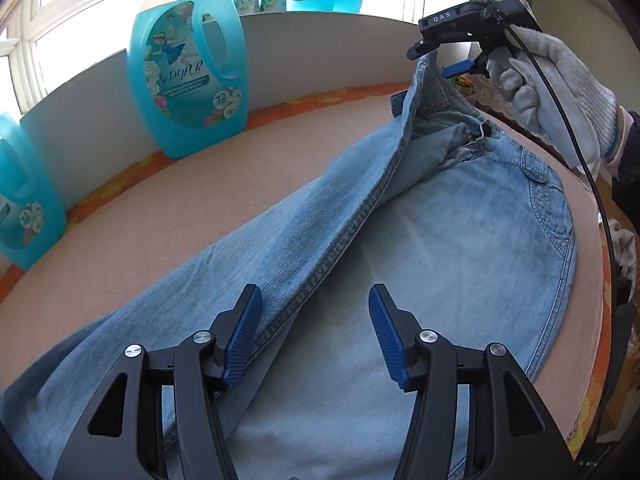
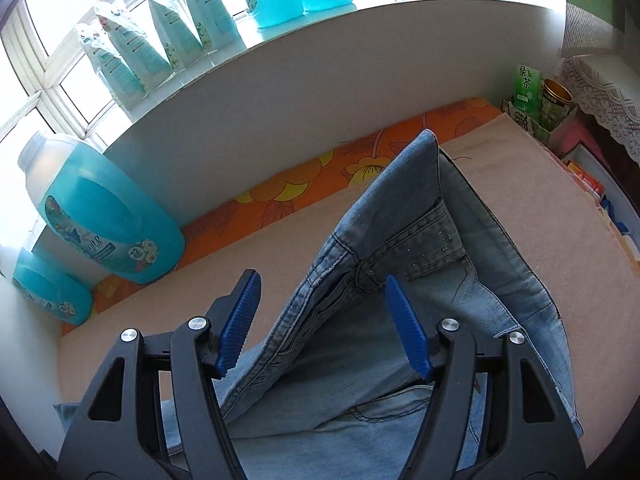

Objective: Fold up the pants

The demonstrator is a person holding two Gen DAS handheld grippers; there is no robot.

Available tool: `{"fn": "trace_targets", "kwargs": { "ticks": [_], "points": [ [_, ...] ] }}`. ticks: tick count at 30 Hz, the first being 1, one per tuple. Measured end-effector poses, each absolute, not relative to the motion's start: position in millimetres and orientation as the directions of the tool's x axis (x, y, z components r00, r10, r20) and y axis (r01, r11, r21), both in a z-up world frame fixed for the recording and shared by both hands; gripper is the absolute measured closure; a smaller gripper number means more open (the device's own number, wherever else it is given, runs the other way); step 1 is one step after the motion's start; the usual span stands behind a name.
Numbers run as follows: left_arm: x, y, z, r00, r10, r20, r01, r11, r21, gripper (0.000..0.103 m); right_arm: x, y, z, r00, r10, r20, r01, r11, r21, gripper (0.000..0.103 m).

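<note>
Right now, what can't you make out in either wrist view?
- Jeans hems: cut off by the bottom edge, both views.
- Right gripper grip on the waistband: left wrist view, denim hides the far pad.
- Small print on the detergent bottle: too small.
- Tea cartons: right wrist view, tiny at the edge.

The jeans (image 1: 460, 232) are soft blue denim cloth; at ten o'clock, the detergent bottle (image 1: 188, 76) is shiny plastic.

At ten o'clock in the left wrist view we read "72" in a white circle on the blue detergent bottle (image 1: 188, 76), under script lettering we can't make out. At one o'clock, "DAS" sits on the right gripper (image 1: 448, 62). In the right wrist view, a green carton (image 2: 527, 89) at two o'clock shows "茶".
</note>
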State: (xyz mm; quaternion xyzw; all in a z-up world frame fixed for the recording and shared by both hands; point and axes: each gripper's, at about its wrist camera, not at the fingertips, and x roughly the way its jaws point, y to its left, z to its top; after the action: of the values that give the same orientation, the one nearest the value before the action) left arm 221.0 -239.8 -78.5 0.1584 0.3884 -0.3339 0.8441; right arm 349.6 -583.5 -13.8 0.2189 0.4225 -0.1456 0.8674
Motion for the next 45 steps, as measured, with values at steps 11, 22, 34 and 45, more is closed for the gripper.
{"fn": "trace_targets", "kwargs": {
  "ticks": [11, 22, 34, 45],
  "points": [
    [225, -251, -88, 0.511, -0.4, -0.761, 0.699, 0.708, 0.097, 0.048, 367, -598, -42, 0.499, -0.084, -0.862, 0.495, 0.844, 0.204, 0.066],
    [229, -257, -94, 0.57, -0.347, -0.745, 0.672, 0.719, 0.179, 0.081, 318, -605, -31, 0.572, 0.0, -0.82, 0.446, 0.839, 0.311, 0.094],
    [195, -257, -71, 0.568, -0.425, -0.705, 0.714, 0.68, 0.165, 0.099, 263, -611, -10, 0.642, 0.012, -0.767, 0.418, 0.833, 0.363, 0.095],
    [155, -242, -53, 0.535, -0.494, -0.685, 0.753, 0.646, 0.122, 0.101, 153, -605, -13, 0.718, -0.001, -0.696, 0.401, 0.818, 0.413, 0.095]
  ]
}}
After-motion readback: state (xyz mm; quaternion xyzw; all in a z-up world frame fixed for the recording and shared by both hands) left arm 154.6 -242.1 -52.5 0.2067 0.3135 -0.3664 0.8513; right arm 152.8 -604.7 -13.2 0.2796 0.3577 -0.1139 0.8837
